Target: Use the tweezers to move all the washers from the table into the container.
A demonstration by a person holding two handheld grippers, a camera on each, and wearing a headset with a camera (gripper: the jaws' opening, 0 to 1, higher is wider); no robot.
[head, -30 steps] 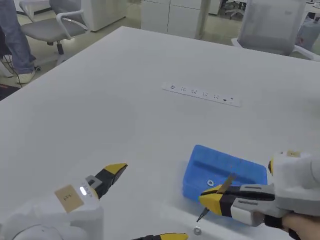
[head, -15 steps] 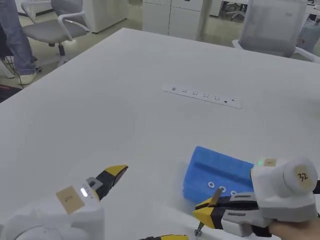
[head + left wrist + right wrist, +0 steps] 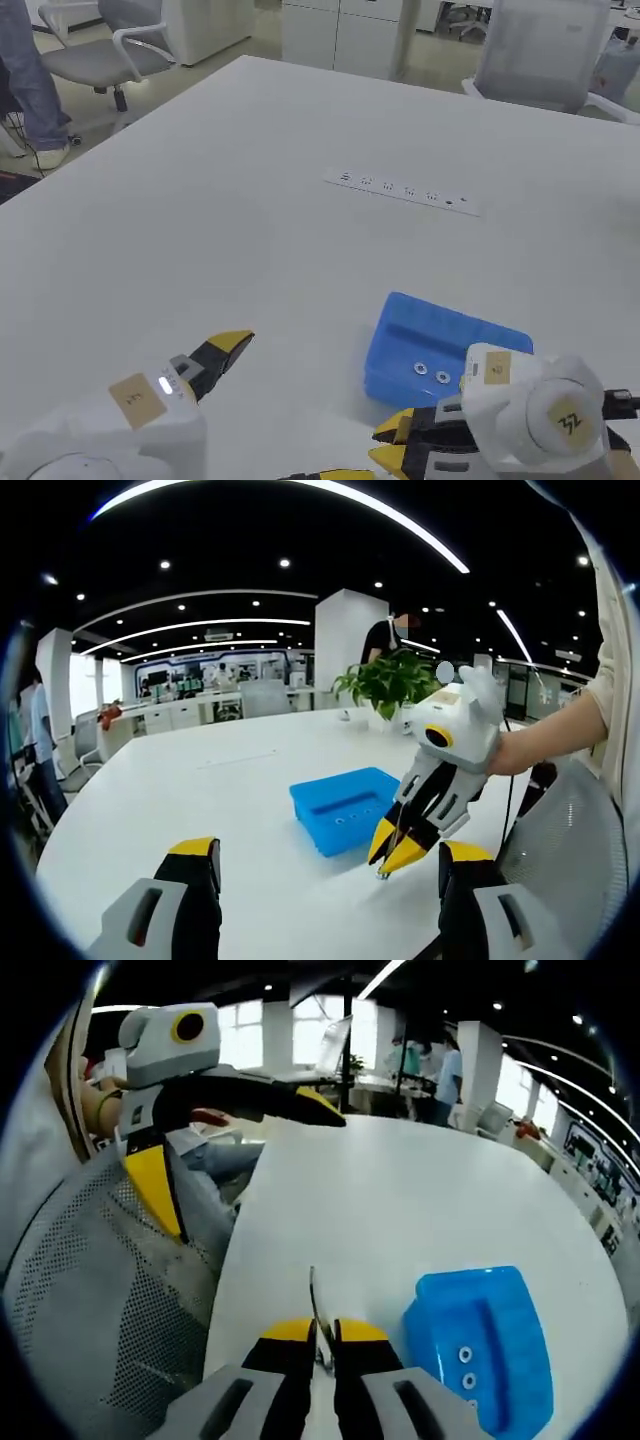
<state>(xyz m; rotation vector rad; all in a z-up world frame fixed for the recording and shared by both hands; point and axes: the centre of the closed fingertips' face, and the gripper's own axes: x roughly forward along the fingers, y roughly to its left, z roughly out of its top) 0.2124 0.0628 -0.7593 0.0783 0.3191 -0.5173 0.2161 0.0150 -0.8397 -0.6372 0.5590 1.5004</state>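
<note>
The blue container (image 3: 440, 345) rests on the white table (image 3: 250, 230) with small metal washers (image 3: 420, 369) lying in it. It is also in the left gripper view as the container (image 3: 340, 805) and in the right gripper view as the container (image 3: 490, 1345) with washers (image 3: 465, 1355). My right gripper (image 3: 388, 445) sits just in front of the container, shut on thin tweezers (image 3: 313, 1305). From the left gripper view, the right gripper (image 3: 392, 845) tilts down and the tweezers' tip (image 3: 384, 870) is at the tabletop. My left gripper (image 3: 290, 405) stands wide open, with nothing between its jaws.
A flat power strip (image 3: 405, 190) lies across the middle of the table. Office chairs (image 3: 110, 45) stand beyond the far edges, and a person (image 3: 30, 70) stands at the far left. A mesh chair back (image 3: 100, 1290) is close beside the table's near edge.
My right gripper has dropped lower and closer to the near edge. Its body now covers the tweezers and the loose washer that lay in front of the container. The left gripper has stayed put.
</note>
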